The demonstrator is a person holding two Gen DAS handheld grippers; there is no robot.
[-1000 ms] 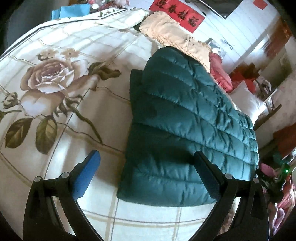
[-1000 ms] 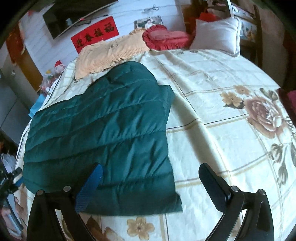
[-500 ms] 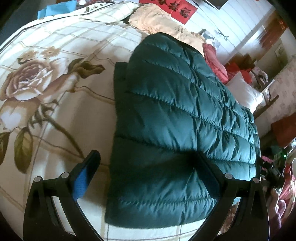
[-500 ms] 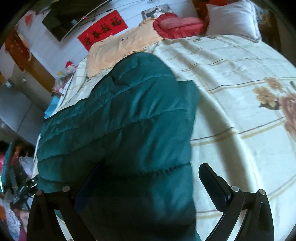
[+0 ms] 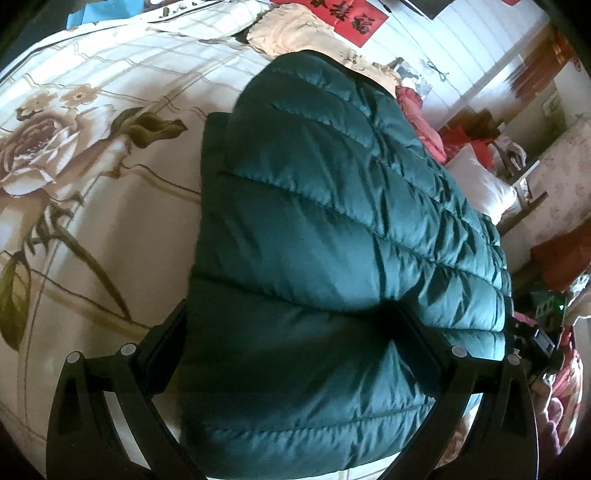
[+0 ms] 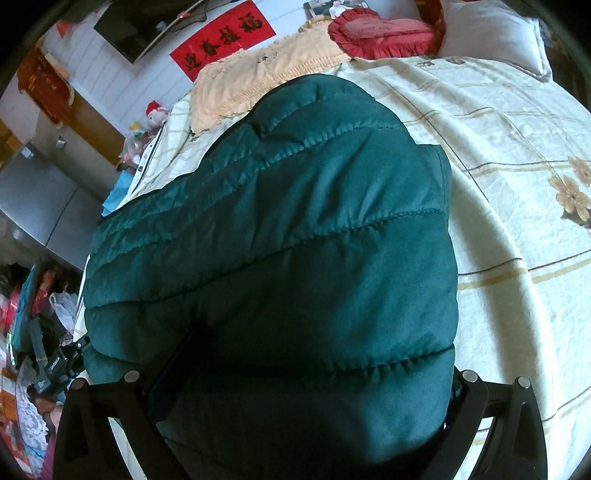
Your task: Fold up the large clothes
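A puffy green quilted jacket [image 5: 332, 229] lies on the floral bedspread [image 5: 92, 166], its near hem between the spread fingers of the left gripper [image 5: 291, 354] and right gripper [image 6: 306, 391]; likely light, soft, slippery, best pinched at hem corners.

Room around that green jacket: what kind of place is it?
Most likely a home bedroom. The jacket lies on a bed with a floral sheet, pillows sit at the head, and a red banner hangs on the wall.
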